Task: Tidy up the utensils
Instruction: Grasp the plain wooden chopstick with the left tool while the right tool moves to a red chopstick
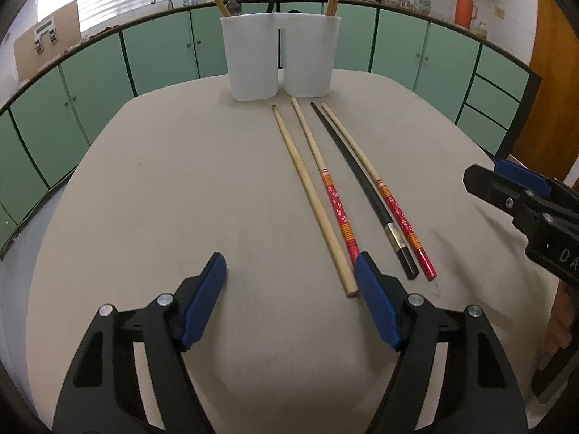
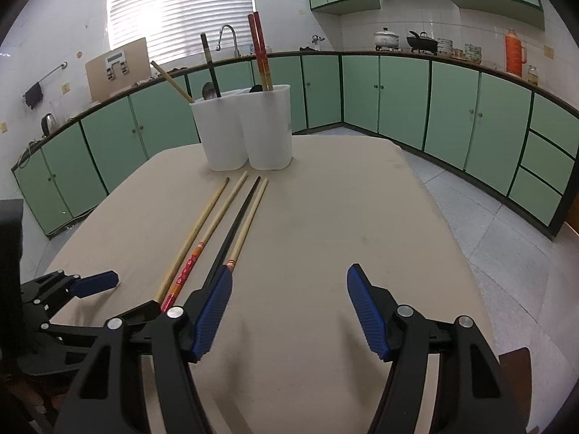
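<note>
Your left gripper (image 1: 289,275) hangs spread and empty over the table (image 1: 163,181); your right gripper (image 2: 289,285) likewise gapes wide; four chopsticks (image 1: 315,195) lie side by side ahead, tips toward the white holder (image 1: 280,58), which already keeps several upright.

four chopsticks (image 1: 347,188) on table, one white holder (image 1: 280,58)

I see a kitchen: green cabinets (image 2: 401,97) run under a dark counter (image 2: 362,52), a blind (image 2: 181,7) glows over the tap (image 2: 228,38), white tiled walls (image 2: 362,29), pale floor tiles (image 2: 488,224), and a beige worktop (image 2: 325,235) in front.
</note>
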The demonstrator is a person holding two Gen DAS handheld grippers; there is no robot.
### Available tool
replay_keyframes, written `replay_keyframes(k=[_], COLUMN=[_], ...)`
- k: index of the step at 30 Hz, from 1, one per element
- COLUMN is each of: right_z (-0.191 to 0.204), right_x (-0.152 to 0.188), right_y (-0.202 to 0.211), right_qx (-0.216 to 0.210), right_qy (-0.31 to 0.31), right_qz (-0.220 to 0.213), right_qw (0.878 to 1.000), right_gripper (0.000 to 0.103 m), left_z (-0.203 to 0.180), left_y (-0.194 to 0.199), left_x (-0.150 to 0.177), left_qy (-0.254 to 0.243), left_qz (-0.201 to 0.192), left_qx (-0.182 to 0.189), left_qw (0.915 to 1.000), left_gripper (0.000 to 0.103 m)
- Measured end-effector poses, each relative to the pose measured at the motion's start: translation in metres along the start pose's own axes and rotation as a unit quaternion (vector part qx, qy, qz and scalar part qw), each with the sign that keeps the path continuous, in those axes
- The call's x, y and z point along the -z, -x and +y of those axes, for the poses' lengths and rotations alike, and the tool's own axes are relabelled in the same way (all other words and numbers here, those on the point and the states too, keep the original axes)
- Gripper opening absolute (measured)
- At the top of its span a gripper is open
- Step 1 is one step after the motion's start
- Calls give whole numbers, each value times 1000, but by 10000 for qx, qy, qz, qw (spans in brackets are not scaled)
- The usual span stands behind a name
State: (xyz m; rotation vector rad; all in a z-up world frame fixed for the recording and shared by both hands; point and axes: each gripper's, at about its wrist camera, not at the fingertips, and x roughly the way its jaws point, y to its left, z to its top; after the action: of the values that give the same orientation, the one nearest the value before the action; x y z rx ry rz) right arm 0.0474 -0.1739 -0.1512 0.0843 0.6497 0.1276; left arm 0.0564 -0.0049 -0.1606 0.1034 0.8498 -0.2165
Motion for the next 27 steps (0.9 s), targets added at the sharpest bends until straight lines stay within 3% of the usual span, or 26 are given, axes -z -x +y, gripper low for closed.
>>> replay_keyframes(k=[8,16,27], right_z=[17,31,32], right_x=[5,10,10], right_y=[-5,-9,-8], right_qx=[-174,-289,-278], right_qy=[143,324,365], right_qz=[101,220,230], right_qw=[9997,9988,9987], right_gripper=[61,56,55], left_z=[7,14,31], left_y=[-1,2,16], left_x=[-1,-1,0], left_qy=[148,204,507], left_qz=[28,-4,-292], left_qx=[-264,-327,-617], left_qw=[9995,9993,9964], left_gripper=[50,9,6])
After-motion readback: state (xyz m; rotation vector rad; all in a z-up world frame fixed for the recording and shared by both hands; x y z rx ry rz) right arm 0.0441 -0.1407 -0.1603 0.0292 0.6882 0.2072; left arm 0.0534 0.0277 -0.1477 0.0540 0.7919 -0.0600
